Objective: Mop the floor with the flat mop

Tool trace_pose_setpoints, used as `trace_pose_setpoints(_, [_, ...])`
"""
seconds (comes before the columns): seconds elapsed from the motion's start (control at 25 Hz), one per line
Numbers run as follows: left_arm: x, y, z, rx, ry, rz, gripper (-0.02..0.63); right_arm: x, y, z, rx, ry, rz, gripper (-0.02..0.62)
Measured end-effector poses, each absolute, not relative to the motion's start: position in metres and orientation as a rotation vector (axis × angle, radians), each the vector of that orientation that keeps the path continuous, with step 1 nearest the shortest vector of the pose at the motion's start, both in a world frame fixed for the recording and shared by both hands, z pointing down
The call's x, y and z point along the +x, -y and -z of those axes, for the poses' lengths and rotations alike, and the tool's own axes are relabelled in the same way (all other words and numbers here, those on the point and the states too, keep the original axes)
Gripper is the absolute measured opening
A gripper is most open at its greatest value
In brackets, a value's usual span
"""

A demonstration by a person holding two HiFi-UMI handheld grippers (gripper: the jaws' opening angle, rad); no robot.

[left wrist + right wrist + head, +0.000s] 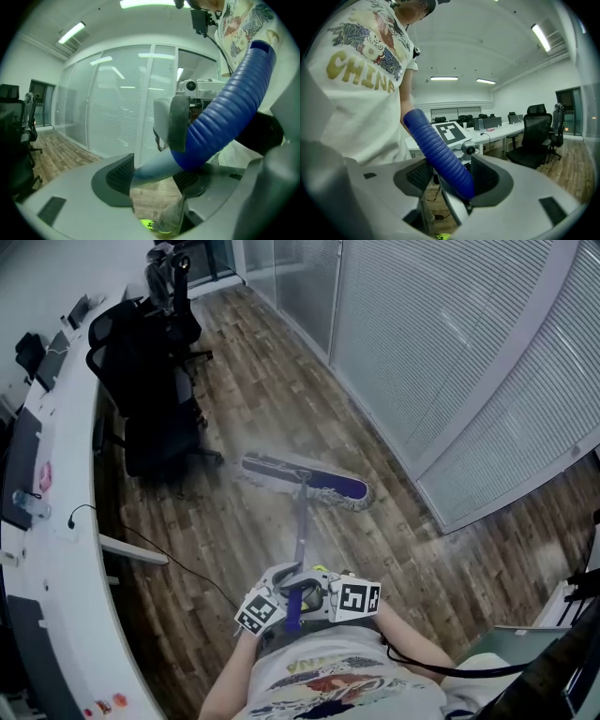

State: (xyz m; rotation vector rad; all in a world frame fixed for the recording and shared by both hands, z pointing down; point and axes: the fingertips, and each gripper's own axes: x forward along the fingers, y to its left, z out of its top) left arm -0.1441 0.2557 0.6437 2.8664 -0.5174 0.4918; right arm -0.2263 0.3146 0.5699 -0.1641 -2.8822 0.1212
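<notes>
Blue ribbed grip on the handle of the flat mop, clenched from opposite sides by the left tool and the right tool, close to the person's shirt. Mop head lies flat on the wood-plank floor, between a black office chair and the blind-covered glass partition. White curved surface at left.
</notes>
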Motion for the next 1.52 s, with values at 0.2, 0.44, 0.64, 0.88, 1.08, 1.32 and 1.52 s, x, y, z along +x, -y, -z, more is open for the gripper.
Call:
trace_pose_setpoints(0.2, [-0.153, -0.278, -0.643, 2.852, 0.559, -0.461, 0.225, -0.235, -0.339, -0.571, -0.217, 2.866, -0.118, 0.236])
trace_pose_setpoints(0.44, [-0.152, -0.275, -0.644, 2.872, 0.566, -0.464, 0.225, -0.233, -0.338, -0.574, -0.261, 2.864, -0.115, 0.236])
trace_pose_setpoints(0.64, [-0.150, -0.271, -0.655, 2.882, 0.542, -0.513, 0.225, -0.232, -0.334, -0.584, -0.279, 2.844, -0.135, 0.238])
trace_pose_setpoints(0.88, [-0.146, -0.228, -0.653, 2.884, 0.561, -0.475, 0.225, -0.228, -0.292, -0.583, -0.287, 2.838, -0.119, 0.239])
trace_pose_setpoints(1.08, [-0.143, -0.178, -0.651, 2.884, 0.559, -0.482, 0.225, -0.225, -0.242, -0.581, -0.293, 2.846, -0.111, 0.239])
trace_pose_setpoints(1.32, [-0.134, -0.101, -0.652, 2.873, 0.570, -0.491, 0.229, -0.216, -0.165, -0.580, -0.335, 2.857, -0.106, 0.239])
trace_pose_setpoints(1.52, [-0.120, -0.017, -0.642, 2.848, 0.596, -0.461, 0.229, -0.202, -0.082, -0.570, -0.372, 2.879, -0.106, 0.239])
